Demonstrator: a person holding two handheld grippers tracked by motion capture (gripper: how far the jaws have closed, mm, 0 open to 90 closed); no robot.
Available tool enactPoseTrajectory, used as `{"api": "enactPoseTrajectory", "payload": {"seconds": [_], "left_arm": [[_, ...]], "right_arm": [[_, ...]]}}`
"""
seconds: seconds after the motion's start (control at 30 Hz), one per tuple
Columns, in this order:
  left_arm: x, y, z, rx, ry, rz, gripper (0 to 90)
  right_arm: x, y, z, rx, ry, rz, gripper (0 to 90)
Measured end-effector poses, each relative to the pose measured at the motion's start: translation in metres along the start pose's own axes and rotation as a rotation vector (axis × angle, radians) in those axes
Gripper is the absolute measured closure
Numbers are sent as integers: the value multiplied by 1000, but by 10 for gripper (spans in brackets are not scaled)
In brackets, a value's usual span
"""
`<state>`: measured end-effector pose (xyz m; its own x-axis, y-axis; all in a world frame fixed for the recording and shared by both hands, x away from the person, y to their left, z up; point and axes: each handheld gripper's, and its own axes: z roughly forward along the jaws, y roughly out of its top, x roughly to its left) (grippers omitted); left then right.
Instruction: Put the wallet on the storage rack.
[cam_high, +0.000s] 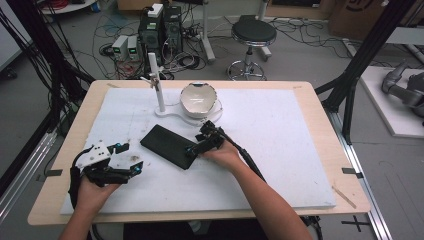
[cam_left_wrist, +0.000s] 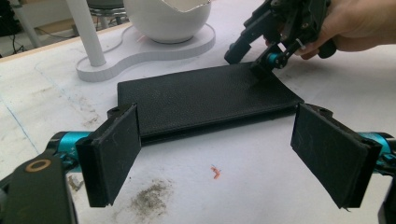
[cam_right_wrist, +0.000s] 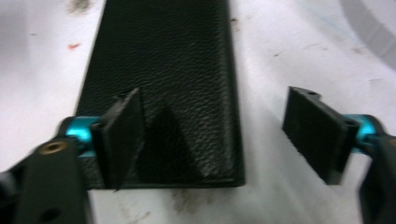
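Black leather wallet (cam_high: 169, 145) flat at mid-frame on the white mat (cam_high: 280, 150), right gripper (cam_right_wrist: 219, 133) spread wide astride its long edge: lower squarely before clamping, left gripper (cam_left_wrist: 229, 154) idle, unclenched, lower left.

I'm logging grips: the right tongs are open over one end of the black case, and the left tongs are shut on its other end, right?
Not quite. The left tongs are open and short of the black case, as the left gripper view shows. The right tongs are open over its end.
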<state>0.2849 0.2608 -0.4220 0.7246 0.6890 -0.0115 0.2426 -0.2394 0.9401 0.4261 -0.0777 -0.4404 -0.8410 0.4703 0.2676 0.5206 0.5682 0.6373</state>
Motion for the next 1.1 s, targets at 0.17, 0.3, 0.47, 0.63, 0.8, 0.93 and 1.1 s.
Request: {"api": "enactPoseTrajectory", "payload": {"seconds": [0.17, 0.3, 0.47, 0.63, 0.8, 0.93, 1.1], "left_arm": [[-1, 0, 1, 4, -3, -1, 159], [-2, 0, 1, 5, -2, 6, 159], [-1, 0, 0, 12, 2, 7, 159], [-1, -1, 0, 18, 6, 0, 159], [-1, -2, 0, 13, 8, -3, 159], [0, -2, -1, 14, 6, -2, 159], [1, -2, -2, 7, 1, -10, 159]], "right_arm": [[6, -1, 0, 18, 26, -30, 340], [6, -4, 0, 6, 37, -17, 393], [0, -5, -3, -1, 50, 17, 516], [6, -4, -7, -5, 7, -14, 675], [10, -3, -11, -5, -9, -41, 786], [9, -5, -13, -14, 10, -40, 808], [10, -4, -25, -40, 44, -56, 827]]}}
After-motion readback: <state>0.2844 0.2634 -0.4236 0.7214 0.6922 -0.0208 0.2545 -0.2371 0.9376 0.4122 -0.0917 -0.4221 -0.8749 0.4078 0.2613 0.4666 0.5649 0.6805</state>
